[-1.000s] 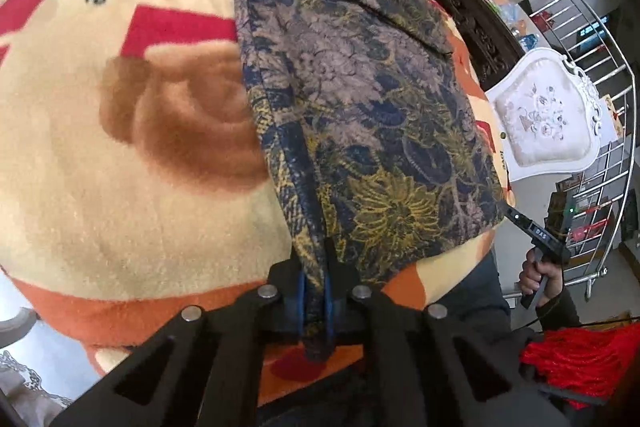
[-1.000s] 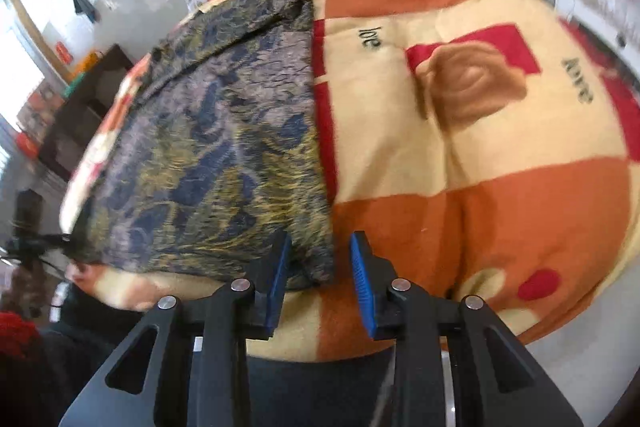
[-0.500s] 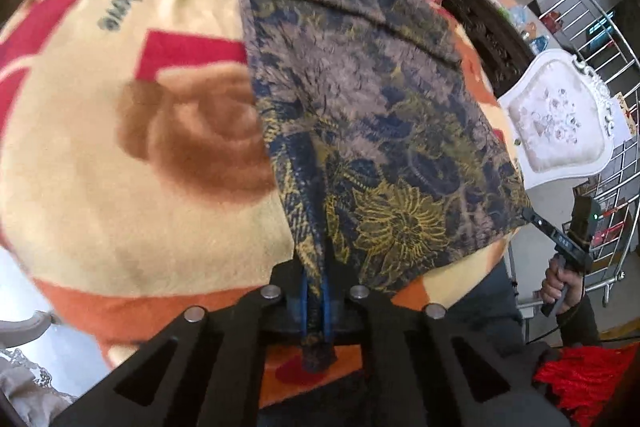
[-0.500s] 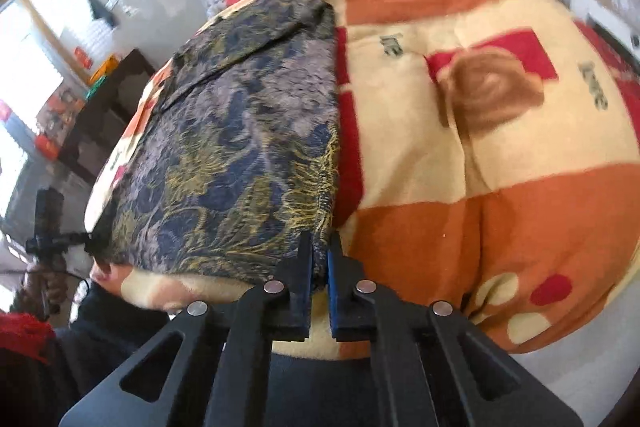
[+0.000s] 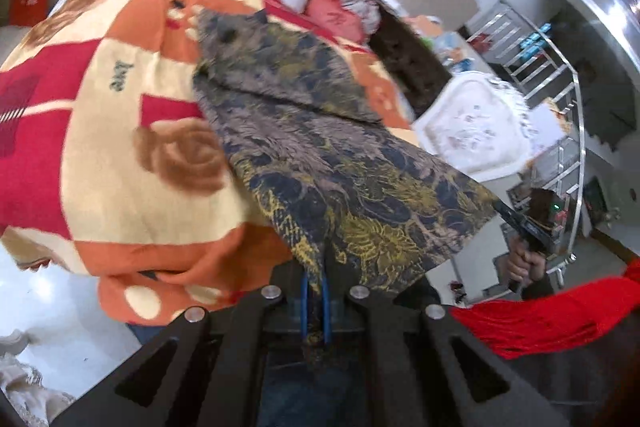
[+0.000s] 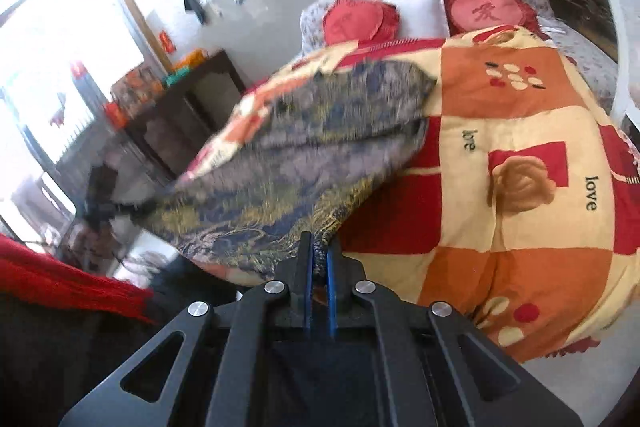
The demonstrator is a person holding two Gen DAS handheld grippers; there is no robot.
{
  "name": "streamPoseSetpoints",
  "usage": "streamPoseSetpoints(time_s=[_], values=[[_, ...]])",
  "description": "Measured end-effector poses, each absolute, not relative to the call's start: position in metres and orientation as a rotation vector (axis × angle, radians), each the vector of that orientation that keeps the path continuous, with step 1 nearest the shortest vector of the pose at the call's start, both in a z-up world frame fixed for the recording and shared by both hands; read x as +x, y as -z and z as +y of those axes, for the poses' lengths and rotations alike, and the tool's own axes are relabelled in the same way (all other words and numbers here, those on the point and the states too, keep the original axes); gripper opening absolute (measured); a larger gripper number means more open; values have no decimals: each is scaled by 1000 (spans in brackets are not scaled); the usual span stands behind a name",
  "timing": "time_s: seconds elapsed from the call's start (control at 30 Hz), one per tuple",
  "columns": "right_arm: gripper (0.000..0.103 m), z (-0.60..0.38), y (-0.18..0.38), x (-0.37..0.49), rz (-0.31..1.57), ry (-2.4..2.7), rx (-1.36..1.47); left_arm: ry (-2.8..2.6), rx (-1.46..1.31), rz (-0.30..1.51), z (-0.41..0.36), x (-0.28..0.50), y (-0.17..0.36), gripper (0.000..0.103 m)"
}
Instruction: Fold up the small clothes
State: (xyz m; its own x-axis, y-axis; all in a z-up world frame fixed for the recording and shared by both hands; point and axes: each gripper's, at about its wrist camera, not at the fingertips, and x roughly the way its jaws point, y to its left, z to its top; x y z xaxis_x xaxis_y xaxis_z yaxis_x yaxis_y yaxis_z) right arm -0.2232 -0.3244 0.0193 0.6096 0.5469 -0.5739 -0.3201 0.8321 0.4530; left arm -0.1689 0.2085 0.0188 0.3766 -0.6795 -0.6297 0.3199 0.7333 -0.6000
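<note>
I am gripping a dark floral garment point(image 5: 320, 155) with both tools. My left hand-held gripper point(image 5: 315, 291) is pinching one near corner tightly; my right hand-held gripper point(image 6: 317, 259) is pinching the other. The near edge is hanging lifted between them, while the far end is lying on an orange, red and cream blanket point(image 5: 120, 147) covering the bed.

Blue-gold floral garment point(image 5: 344, 163), near edge raised off patterned blanket point(image 5: 120, 155)
</note>
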Motion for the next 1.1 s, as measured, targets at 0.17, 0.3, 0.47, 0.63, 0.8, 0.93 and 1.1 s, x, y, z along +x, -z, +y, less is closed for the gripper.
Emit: streamPoseSetpoints(time_s=[0.17, 0.3, 0.47, 0.63, 0.8, 0.93, 1.1], values=[[16, -338, -22, -197, 702, -469, 405, 576, -550, 942, 217, -111, -15, 5], [16, -344, -7, -133, 698, -411, 488, 459, -634, 901, 222, -35, -13, 5], [16, -339, -8, -19, 659, -325, 521, 401, -609, 828, 211, 77, -27, 5], [16, -343, 0, 86, 670, -261, 592, 306, -526, 843, 188, 182, -14, 5], [16, -339, 33, 158, 744, -147, 587, 211, -485, 965, 172, 248, 27, 7], [18, -346, 57, 182, 762, -165, 726, 209, -466, 1056, 171, 269, 48, 18], [26, -365, 56, 182, 742, -204, 811, 80, -417, 967, 203, 250, 24, 58]])
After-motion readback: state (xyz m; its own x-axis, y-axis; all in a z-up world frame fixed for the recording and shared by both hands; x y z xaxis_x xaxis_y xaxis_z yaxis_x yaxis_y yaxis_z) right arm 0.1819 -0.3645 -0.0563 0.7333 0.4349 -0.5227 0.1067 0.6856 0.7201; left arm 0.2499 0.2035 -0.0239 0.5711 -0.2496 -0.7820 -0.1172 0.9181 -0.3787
